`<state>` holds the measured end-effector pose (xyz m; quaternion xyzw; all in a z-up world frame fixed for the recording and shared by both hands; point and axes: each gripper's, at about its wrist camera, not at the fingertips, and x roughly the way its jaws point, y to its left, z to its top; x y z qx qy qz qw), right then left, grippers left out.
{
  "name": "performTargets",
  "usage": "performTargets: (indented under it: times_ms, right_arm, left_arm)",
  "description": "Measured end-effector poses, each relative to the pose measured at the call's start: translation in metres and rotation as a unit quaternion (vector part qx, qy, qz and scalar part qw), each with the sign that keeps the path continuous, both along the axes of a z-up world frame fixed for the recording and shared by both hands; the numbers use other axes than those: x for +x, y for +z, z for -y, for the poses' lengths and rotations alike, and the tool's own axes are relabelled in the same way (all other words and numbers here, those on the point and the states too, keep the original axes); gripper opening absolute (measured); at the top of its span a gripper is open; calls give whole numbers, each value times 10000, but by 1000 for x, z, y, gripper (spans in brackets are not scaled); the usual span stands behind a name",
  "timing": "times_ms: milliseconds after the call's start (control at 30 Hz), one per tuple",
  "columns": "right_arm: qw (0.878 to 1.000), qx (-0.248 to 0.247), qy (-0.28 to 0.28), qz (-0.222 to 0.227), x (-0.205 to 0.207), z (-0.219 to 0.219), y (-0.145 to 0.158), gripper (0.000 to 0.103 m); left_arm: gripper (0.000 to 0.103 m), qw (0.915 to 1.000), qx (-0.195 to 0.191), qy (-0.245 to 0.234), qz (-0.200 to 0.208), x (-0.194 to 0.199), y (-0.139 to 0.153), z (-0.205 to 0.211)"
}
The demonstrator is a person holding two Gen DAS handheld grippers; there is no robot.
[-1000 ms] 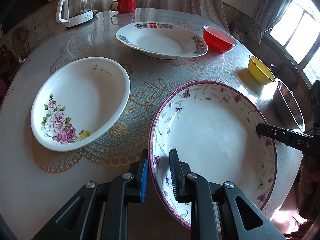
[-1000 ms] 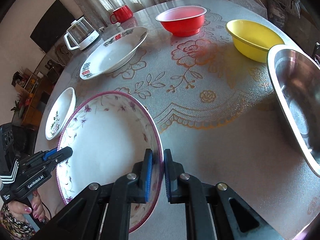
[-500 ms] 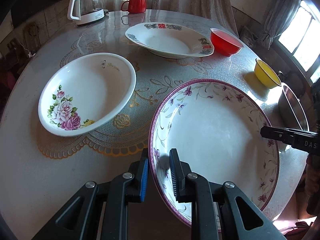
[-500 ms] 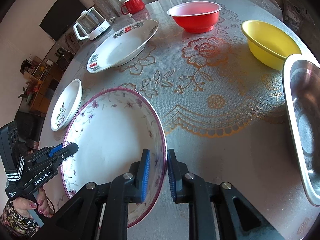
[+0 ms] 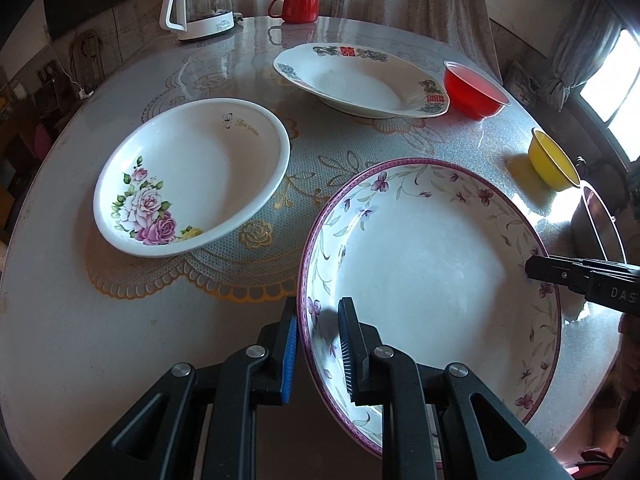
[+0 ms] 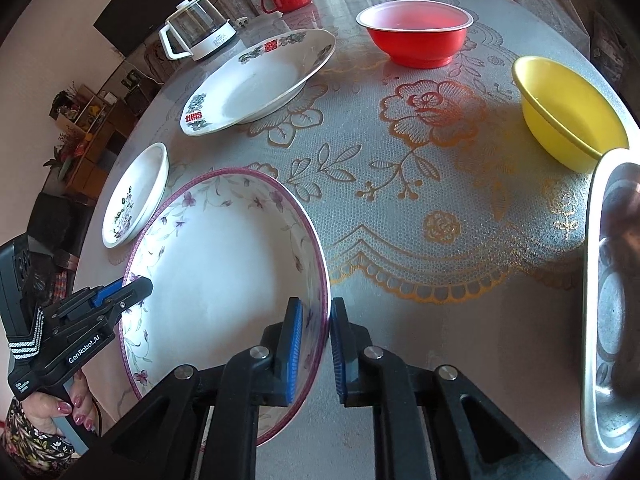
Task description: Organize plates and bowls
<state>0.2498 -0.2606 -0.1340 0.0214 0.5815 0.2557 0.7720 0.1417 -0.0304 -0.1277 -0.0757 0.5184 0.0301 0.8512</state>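
Both the left gripper (image 5: 318,350) and right gripper (image 6: 316,350) pinch opposite rims of the purple-flowered plate (image 5: 432,264), held at the near table (image 5: 60,340) edge. I judge a thin-rim slip could drop or chip it, especially on the right, whose jaws have just been closing. The rose plate (image 5: 192,176), red bowl (image 6: 416,34), yellow bowl (image 6: 568,116) and steel basin (image 6: 612,308) look empty.
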Motion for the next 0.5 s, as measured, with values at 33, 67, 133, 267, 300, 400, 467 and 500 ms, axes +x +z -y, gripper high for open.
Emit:
performTargets:
  times_ms: [33,67,133,267,300,400,467,500]
  right_arm:
    - [10000,-53,12,-25,-1,-2,0,13]
    - [9999,-94,8,-73,-2,-4,1,13]
    - [9998,-182,26,-92,-6,-10,1,15]
    - [9997,-174,-138,-105,-9,-13,1,22]
    - [9995,-111,-227,-181,-8,-12,2,26]
    - [9991,-2,-434,-28,-11,-8,17,31]
    - [9985,6,-496,232,-12,-6,32,34]
    - [9980,0,-513,363,-12,-5,39,35]
  left_arm:
    - [19,10000,29,-45,-22,-1,0,-1]
    - [19,10000,44,-84,-22,-3,0,-3]
    - [19,9998,-31,-184,-23,-4,0,-6]
    - [32,9990,-272,-354,-55,0,6,-12]
    - [41,9989,-267,-380,-15,0,10,-15]
    - [60,9986,-209,-435,197,-2,27,-24]
    - [60,9982,-253,-469,293,1,38,-33]
    - [60,9980,-263,-464,330,5,42,-38]
